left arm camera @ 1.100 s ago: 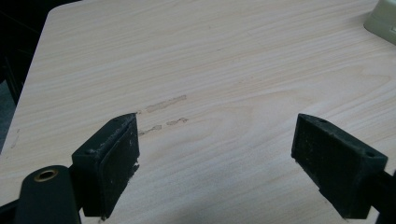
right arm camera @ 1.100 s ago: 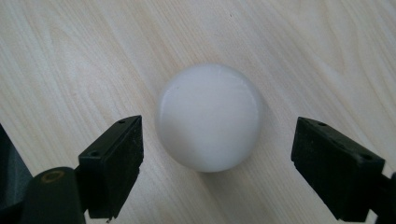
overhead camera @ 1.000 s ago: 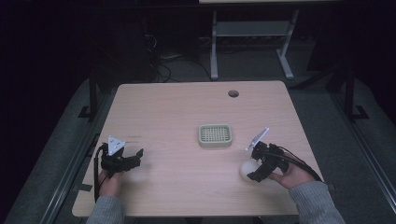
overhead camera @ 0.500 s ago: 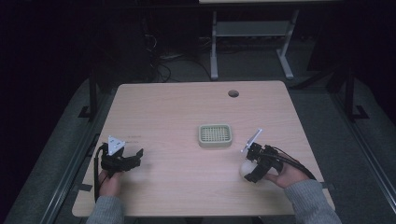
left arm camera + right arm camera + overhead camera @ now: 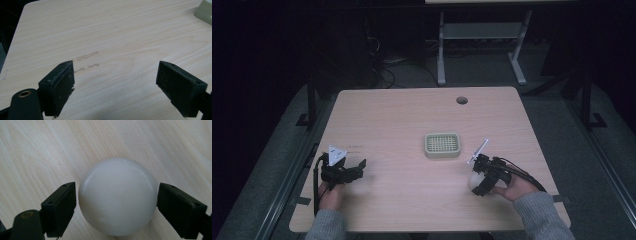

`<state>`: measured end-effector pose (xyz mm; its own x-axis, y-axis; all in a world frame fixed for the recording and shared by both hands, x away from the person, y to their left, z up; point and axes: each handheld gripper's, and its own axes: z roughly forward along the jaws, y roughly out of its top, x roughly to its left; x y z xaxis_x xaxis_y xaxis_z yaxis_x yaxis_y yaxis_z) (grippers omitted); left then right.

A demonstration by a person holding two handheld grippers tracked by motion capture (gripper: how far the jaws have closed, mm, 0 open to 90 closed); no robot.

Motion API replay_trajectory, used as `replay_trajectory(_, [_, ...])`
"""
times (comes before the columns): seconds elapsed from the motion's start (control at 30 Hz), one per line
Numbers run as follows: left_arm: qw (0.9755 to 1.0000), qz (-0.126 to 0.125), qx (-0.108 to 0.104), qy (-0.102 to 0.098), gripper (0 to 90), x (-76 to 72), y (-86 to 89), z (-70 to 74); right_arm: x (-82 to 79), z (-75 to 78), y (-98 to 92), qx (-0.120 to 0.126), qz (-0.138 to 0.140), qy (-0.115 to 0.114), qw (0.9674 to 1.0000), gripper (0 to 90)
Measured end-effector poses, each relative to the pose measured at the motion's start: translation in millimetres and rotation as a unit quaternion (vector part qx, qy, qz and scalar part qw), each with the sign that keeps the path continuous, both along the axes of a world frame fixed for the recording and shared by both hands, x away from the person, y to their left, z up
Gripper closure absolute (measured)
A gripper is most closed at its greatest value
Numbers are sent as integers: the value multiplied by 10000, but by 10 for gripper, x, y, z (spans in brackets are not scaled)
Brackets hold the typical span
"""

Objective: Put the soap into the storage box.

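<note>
A smooth white ball (image 5: 117, 195) rests on the wooden table (image 5: 412, 120). My right gripper (image 5: 116, 206) is open, one jaw on each side of the ball, close to its sides or just touching. In the high view the ball (image 5: 471, 180) lies at the front right, with the right gripper (image 5: 476, 182) reaching over it from the right. At the front left my left gripper (image 5: 359, 170) is open and holds nothing. Its jaws (image 5: 115, 85) stand wide over bare wood.
A small pale green tray (image 5: 442, 145) with a grid insert sits mid-table, right of centre, behind the ball; its corner (image 5: 205, 11) shows in the left gripper view. A round cable hole (image 5: 461, 100) is near the far edge. Faint smudges (image 5: 86, 56) mark the wood.
My right gripper has shifted slightly left and closer in around the ball. The left gripper has stayed where it was.
</note>
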<state>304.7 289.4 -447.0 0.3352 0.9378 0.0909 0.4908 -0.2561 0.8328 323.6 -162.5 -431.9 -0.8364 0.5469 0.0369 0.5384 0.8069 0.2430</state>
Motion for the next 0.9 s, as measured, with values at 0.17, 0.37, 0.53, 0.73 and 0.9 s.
replay_trajectory(0.17, [10000,0,12,6,148,0,1,-3,8,-45,17,-12,35,41,10000,157])
replay_trajectory(0.37, [10000,-10,16,-4,148,0,-1,-3,12,-70,48,-120,77,36,9999,160])
replay_trajectory(0.53, [10000,7,24,6,148,-2,5,1,28,-95,65,-204,106,71,9997,164])
replay_trajectory(0.73, [10000,20,25,4,148,-4,9,1,36,-103,77,-205,116,127,9996,212])
replay_trajectory(0.9, [10000,5,25,7,148,-8,7,2,28,-98,80,-250,129,88,9996,216])
